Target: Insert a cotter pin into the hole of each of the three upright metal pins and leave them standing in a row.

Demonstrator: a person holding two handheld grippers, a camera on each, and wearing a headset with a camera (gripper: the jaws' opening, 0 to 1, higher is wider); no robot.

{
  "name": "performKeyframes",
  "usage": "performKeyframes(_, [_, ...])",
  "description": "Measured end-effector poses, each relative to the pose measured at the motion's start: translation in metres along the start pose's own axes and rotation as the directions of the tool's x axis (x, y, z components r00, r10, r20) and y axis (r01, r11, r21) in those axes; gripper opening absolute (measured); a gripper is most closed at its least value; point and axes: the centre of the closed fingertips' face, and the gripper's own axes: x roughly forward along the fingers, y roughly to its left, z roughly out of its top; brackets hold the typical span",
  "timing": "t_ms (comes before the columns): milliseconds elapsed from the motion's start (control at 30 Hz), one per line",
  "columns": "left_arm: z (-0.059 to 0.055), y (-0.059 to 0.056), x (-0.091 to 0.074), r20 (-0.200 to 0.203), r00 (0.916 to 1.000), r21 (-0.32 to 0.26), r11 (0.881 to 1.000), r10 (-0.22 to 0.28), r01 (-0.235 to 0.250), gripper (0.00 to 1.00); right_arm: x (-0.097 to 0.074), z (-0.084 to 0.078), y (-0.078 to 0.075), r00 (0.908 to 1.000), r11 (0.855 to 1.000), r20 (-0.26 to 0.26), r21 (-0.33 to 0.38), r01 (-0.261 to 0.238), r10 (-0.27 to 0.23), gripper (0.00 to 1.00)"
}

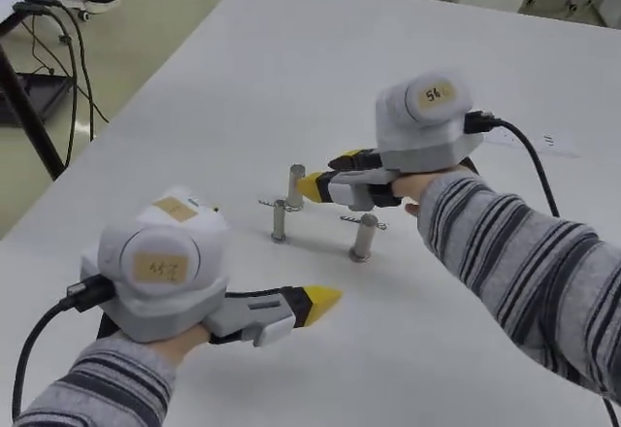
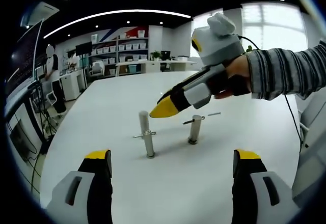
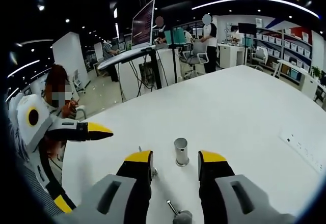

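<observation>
So the right gripper (image 1: 310, 187), jaws spread and empty, has the bare upright pin (image 3: 181, 151) dead ahead past its tips; the left gripper (image 1: 325, 298), also spread, is farther off.

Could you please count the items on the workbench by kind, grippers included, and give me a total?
Upright metal pins: 3
Cotter pins seated through pins: 2
Grippers, left gripper and right gripper: 2
Total: 7
</observation>
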Motion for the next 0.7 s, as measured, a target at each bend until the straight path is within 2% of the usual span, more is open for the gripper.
performKeyframes(167, [-0.001,0.008,0.0,-0.006,0.9999,-0.034,0.999,0.015,-0.016,0.99,0.025,0.0,-0.008,0.9999,1.0,-0.001,-0.027,0.015,-0.015,0.28])
performKeyframes(233, [-0.001,0.01,-0.001,-0.005,0.9998,-0.041,0.999,0.022,-0.022,0.99,0.03,-0.002,-0.007,0.9998,1.0,-0.005,-0.023,0.017,-0.017,0.26])
performKeyframes(333, [0.0,0.013,-0.002,0.002,0.9995,-0.054,0.998,0.031,-0.031,0.98,0.035,-0.002,-0.004,0.9998,1.0,-0.003,-0.015,0.019,-0.019,0.22])
performKeyframes(467, [-0.001,0.014,-0.002,-0.004,0.9994,-0.058,0.998,0.034,-0.034,0.97,0.042,-0.007,-0.006,0.9992,1.0,-0.027,-0.002,0.031,-0.031,0.19])
performKeyframes(700, [0.0,0.01,0.0,-0.007,0.9998,-0.047,0.999,0.02,-0.02,0.97,0.044,-0.009,-0.008,0.9986,0.999,-0.039,-0.004,0.036,-0.036,0.11])
